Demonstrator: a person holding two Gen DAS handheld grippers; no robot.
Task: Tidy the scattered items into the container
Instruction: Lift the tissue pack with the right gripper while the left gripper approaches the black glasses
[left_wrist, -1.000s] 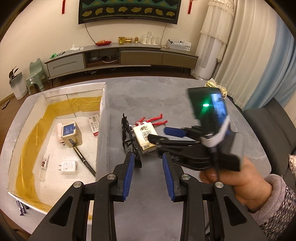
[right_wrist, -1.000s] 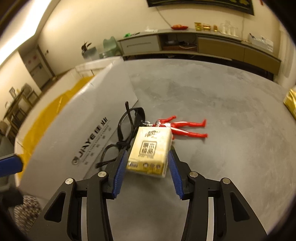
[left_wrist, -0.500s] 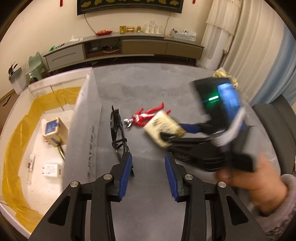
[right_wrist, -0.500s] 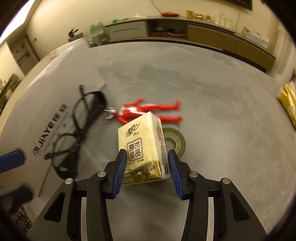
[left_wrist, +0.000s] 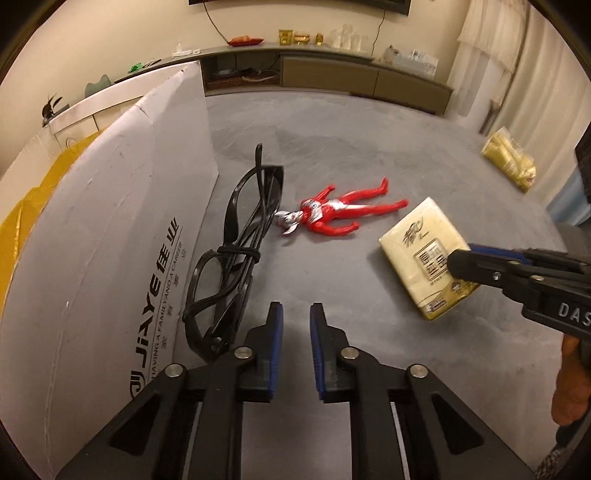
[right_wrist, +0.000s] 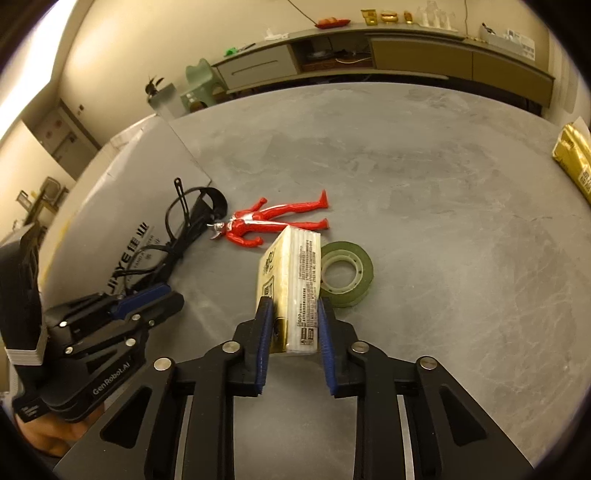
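Note:
My right gripper (right_wrist: 293, 321) is shut on a cream and gold tissue pack (right_wrist: 291, 280), held on edge just above the grey table. In the left wrist view the tissue pack (left_wrist: 417, 236) and the right gripper (left_wrist: 458, 266) come in from the right. My left gripper (left_wrist: 295, 314) hangs low over the table, its jaws a narrow gap apart with nothing between them. Ahead of it lie black glasses (left_wrist: 236, 251) against the white cardboard box (left_wrist: 110, 240), and a red toy figure (left_wrist: 332, 218). A green tape roll (right_wrist: 345, 273) lies beside the pack.
The box wall (right_wrist: 122, 206) stands tall on the left, with yellow tape lining its rim. A gold packet (left_wrist: 511, 162) lies at the table's far right edge. A low cabinet runs along the back wall. A hand holds the right gripper at the right edge.
The right gripper lifted the tissue pack off the table, uncovering the tape roll, and turned it on edge. The left gripper dropped lower beside the box and its jaws narrowed.

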